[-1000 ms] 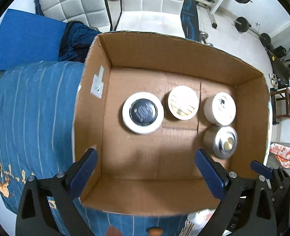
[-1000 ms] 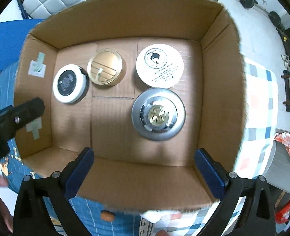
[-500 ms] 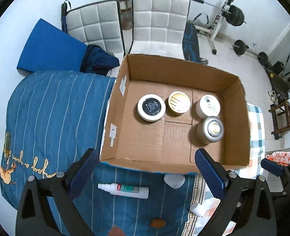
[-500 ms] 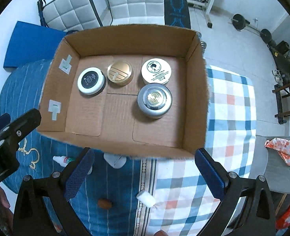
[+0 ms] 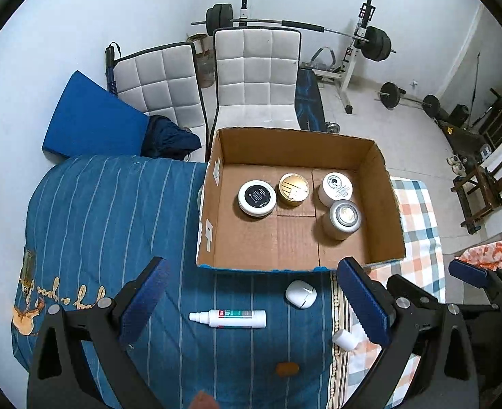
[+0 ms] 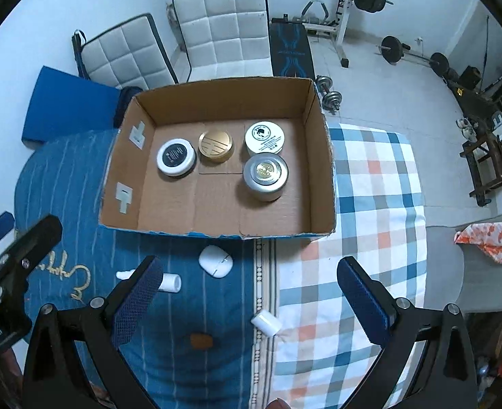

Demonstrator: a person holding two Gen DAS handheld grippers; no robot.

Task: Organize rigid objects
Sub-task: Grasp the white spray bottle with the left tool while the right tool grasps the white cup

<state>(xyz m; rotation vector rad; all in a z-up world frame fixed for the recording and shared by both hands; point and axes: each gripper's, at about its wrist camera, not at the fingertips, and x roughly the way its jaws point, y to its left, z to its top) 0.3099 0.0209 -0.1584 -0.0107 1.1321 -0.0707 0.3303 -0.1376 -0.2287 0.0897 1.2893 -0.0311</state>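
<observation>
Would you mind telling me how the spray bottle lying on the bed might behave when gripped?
The spray bottle lies on its side, round-bodied, so a nudge may roll it. It looks like smooth plastic, possibly slippery. The soft bedding may damp rolling.

both wrist views high, angled down, well back; share cardboard box (image 5: 295, 204) (image 6: 223, 156); right view perhaps rightward.
</observation>
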